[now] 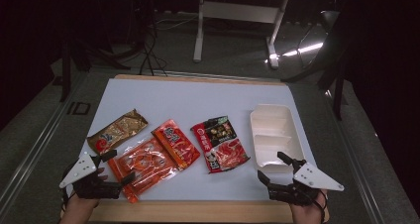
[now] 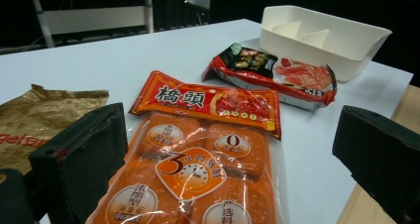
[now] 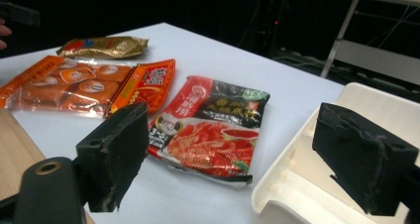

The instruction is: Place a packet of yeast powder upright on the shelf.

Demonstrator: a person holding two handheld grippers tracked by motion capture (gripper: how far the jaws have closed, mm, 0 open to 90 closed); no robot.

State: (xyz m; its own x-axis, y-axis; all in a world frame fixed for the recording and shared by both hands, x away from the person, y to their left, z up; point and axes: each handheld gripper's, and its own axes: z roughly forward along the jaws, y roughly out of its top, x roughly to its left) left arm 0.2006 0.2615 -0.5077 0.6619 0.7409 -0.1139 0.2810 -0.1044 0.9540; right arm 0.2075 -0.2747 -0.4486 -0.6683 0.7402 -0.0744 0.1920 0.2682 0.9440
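The white desk (image 1: 198,97) holds four food packets and a white tray (image 1: 274,134). The tray has walls inside that split it into parts, and it sits on the right side, at the desk's right edge.

The work here looks like putting the packets into the tray. No packet is picked up yet.

The biggest packet is the clear orange packet (image 1: 143,165) of little blocks. It lies near the left front corner. The left gripper (image 1: 118,168) sits right at it, with its two black jaws wide apart and nothing between them but the packet's near end. A red packet (image 1: 176,142) with big letters lies just beside the orange one, on its far right side, and the two touch or overlap. A red and black packet (image 1: 221,143) lies in the middle, close to the tray. A gold packet (image 1: 117,130) lies far left.

The right gripper (image 1: 273,168) waits by the near end of the tray. Its jaws are apart too and hold nothing.

To do this step well, I think the left gripper should slide low over the orange packet's near edge and pinch only that packet, not the red one. Pinch the flat edge, not the blocks, since the shiny wrap may slip. Then lift slowly.
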